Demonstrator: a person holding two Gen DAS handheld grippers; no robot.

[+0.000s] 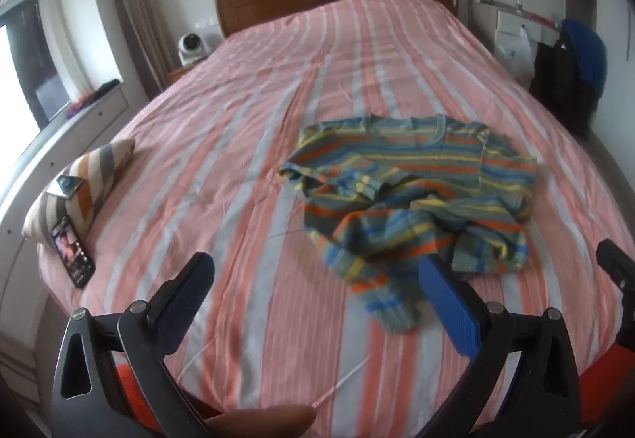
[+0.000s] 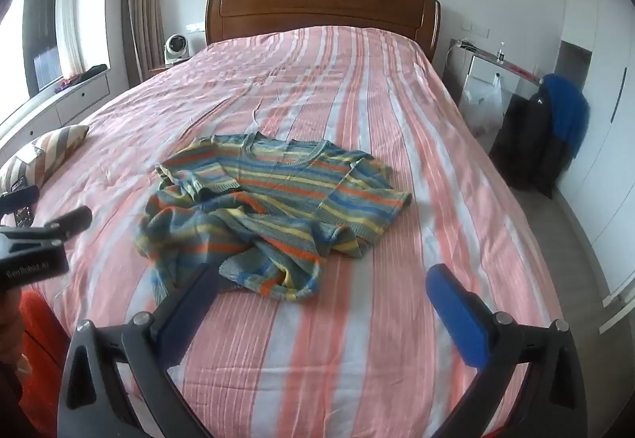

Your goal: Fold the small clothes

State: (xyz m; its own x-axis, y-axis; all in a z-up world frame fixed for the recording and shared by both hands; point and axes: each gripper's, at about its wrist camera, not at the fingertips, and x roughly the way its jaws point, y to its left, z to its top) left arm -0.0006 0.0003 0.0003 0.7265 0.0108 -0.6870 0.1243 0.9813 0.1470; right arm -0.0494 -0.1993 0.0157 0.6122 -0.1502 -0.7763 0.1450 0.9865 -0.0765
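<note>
Rumpled knit sweater (image 1: 412, 196) striped blue, orange and yellow lies on the pink-and-white striped bed cover (image 1: 246, 144) — left claw (image 1: 317, 299) and right claw (image 2: 321, 303) both gape wide, empty.

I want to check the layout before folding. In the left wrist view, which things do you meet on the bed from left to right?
Phone → striped cushion → bare stretch of the pink striped bedcover → crumpled striped shirt.
</note>
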